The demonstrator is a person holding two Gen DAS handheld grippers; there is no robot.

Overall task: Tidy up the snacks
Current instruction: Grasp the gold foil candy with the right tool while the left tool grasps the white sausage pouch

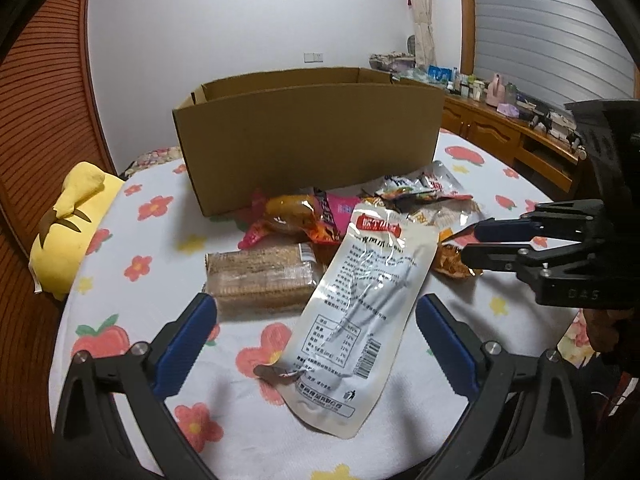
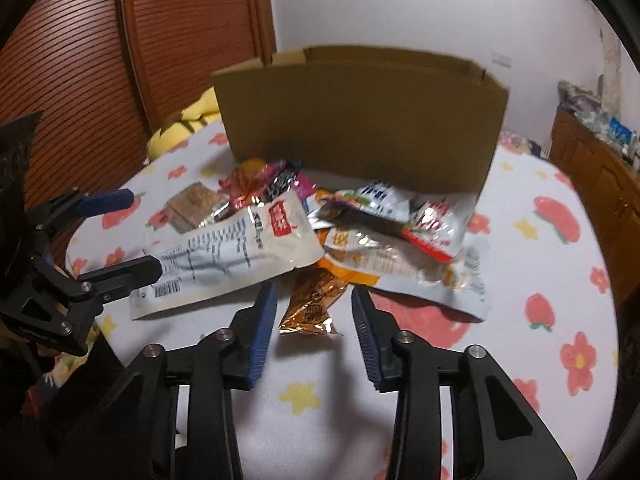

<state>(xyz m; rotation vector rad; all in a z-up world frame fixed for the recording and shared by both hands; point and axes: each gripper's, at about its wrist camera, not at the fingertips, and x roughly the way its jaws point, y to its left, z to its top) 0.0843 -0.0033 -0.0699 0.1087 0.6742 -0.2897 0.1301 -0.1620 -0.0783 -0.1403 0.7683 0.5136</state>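
A pile of snack packets lies on the flowered bedsheet in front of an open cardboard box (image 1: 308, 144) (image 2: 360, 116). A long white pouch (image 1: 360, 316) (image 2: 236, 256) lies between the jaws of my open left gripper (image 1: 316, 312), which also shows in the right wrist view (image 2: 128, 234). A clear pack of brown crackers (image 1: 260, 276) sits to its left. My right gripper (image 2: 314, 300) is open around a small orange-brown foil packet (image 2: 314, 300), which also shows in the left wrist view (image 1: 450, 262). The right gripper reaches in from the right in the left wrist view (image 1: 472, 242).
A yellow plush toy (image 1: 72, 228) lies at the bed's left edge. A wooden cabinet (image 1: 516, 136) with clutter on top stands at the right. A louvred wooden door (image 2: 100, 60) is behind on the left. More packets (image 2: 400, 220) are heaped by the box.
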